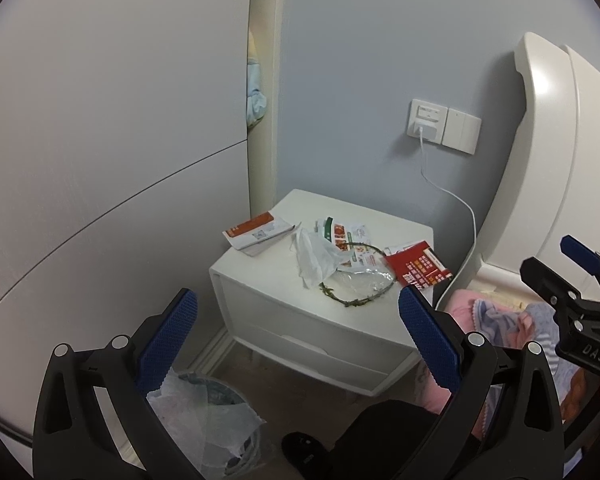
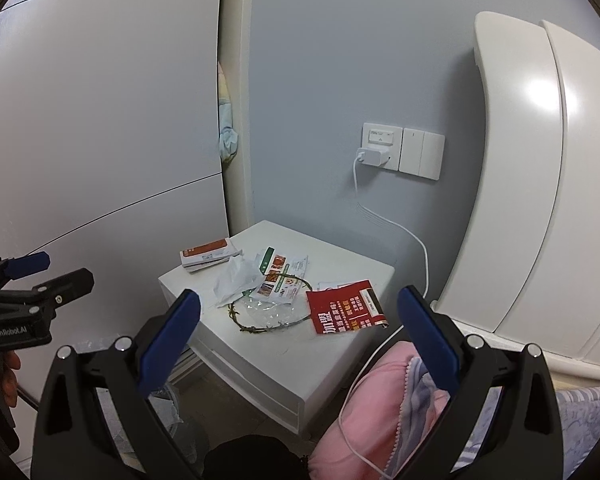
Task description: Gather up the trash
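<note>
Trash on white nightstand (image 1: 260, 276), bin (image 1: 208, 412) below.
Lined bin holds crumpled plastic; both grippers, left (image 1: 298, 332) and right (image 2: 298, 332), spread wide, holding nothing.

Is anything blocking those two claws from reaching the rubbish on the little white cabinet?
Nothing visible does. Both grippers, left and right, hang open, with only air between them and the rubbish on the cabinet.
</note>
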A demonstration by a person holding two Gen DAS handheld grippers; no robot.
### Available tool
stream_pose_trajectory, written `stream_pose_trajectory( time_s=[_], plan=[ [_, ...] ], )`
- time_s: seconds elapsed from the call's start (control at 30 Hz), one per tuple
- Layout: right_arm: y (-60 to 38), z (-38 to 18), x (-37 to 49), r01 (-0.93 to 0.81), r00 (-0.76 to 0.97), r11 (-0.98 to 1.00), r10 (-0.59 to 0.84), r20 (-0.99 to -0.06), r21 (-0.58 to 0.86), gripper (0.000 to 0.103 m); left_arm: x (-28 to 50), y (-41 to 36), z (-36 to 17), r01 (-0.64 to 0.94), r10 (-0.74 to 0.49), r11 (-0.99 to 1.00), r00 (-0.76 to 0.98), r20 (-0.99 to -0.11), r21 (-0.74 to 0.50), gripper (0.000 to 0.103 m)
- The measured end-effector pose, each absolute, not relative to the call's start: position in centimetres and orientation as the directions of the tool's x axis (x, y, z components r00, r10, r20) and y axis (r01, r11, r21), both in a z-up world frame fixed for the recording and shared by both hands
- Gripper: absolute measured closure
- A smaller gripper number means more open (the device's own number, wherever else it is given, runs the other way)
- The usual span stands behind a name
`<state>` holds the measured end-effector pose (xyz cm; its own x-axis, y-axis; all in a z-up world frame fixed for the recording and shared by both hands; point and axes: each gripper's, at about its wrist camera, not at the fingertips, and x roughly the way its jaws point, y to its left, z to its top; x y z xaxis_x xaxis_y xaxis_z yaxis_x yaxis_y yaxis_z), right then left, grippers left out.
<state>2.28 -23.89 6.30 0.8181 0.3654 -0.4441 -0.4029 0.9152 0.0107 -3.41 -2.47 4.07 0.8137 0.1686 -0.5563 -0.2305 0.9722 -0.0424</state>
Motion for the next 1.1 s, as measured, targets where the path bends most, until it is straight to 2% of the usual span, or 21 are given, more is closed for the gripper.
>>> stream_pose_trajectory(
  time_s=[0.67, 0.83, 1.1],
  plan=[
    [-23.8, 6.4, 2.3, -0.363, 0.828, 0.932, 0.325, -0.457, 0.005, 0.007, -4.6, -2.4, 4.0, -0.217, 0.158, 0.975, 0.825, -0.543, -0.047, 0.006],
    [-24.5, 6.3, 2.4, -0.347, 0.828, 0.936, 0.333, -0.451, 0.054, 0.007, -5.0, -2.5, 4.2, -0.200, 0.136, 0.977, 0.851, -0.507, -0.073, 0.006],
    [-26.1, 6.8, 2.9, -0.338, 0.826, 0.933, 0.358, -0.436, 0.125, 0.007, -6.0, -2.6, 5.0, -0.221, 0.167, 0.973, 0.865, -0.472, -0.060, 0.006]
  ],
)
